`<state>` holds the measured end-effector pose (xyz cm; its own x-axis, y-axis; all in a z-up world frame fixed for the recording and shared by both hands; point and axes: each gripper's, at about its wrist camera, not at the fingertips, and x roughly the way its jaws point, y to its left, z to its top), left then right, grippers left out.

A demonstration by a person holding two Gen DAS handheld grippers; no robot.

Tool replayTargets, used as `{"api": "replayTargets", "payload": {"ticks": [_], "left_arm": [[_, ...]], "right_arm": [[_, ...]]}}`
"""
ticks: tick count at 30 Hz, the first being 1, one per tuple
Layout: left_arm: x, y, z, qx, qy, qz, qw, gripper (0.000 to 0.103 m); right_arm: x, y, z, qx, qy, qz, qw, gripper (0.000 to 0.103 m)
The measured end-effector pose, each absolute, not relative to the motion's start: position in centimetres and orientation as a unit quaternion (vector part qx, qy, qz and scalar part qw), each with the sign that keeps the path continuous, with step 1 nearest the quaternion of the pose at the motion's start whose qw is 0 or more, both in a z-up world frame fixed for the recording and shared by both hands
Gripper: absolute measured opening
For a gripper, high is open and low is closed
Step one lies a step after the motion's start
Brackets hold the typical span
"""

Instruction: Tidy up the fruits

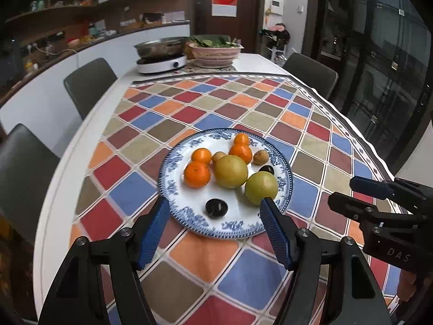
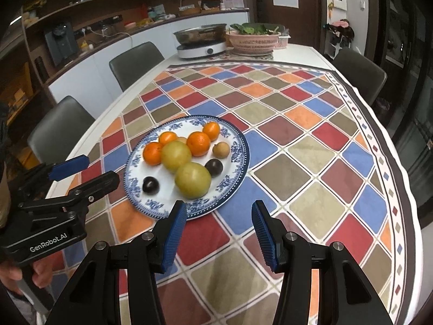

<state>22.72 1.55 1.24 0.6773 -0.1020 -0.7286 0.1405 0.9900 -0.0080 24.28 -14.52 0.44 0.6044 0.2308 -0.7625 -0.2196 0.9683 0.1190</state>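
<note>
A blue-and-white plate (image 1: 176, 173) (image 2: 238, 159) sits on the checked tablecloth and holds all the fruit. On it lie several oranges (image 1: 197, 174) (image 2: 199, 143), two yellow-green round fruits (image 1: 231, 171) (image 2: 192, 180), two small brown fruits (image 1: 261, 157) (image 2: 221, 149) and two dark fruits (image 1: 215, 208) (image 2: 150, 185). My left gripper (image 1: 215, 205) is open and empty, its fingertips at the plate's near rim. My right gripper (image 2: 219, 208) is open and empty, just right of the plate's near edge. It also shows in the left wrist view (image 1: 349, 192).
The table carries a checked cloth (image 1: 243, 103) (image 2: 311, 135). At its far end stand an induction cooker with a steel pot (image 1: 161, 57) (image 2: 201, 42) and a pink basket of greens (image 1: 215, 51) (image 2: 253, 40). Grey chairs (image 1: 89, 84) (image 2: 135, 62) line both sides.
</note>
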Motion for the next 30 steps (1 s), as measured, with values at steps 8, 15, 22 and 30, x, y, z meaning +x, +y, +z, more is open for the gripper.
{"api": "replayTargets", "payload": {"ticks": [8, 15, 22, 30], "left_arm": [[18.1, 1.8, 2.6, 0.036, 0.377, -0.03, 0.925, 0.078], [14.8, 1.9, 3.2, 0.031, 0.362, -0.023, 0.931, 0.086], [11.5, 1.6, 4.3, 0.039, 0.342, -0.02, 0.939, 0.093], [8.5, 1.3, 4.9, 0.038, 0.333, -0.022, 0.942, 0.094]], "right_arm": [[20.8, -14.7, 2.1, 0.0, 0.406, 0.132, 0.904, 0.055], [17.7, -14.6, 2.8, -0.004, 0.389, 0.138, 0.911, 0.064], [14.5, -14.9, 3.3, 0.002, 0.365, 0.137, 0.921, 0.072], [11.7, -15.2, 4.2, -0.007, 0.338, 0.137, 0.931, 0.072]]}}
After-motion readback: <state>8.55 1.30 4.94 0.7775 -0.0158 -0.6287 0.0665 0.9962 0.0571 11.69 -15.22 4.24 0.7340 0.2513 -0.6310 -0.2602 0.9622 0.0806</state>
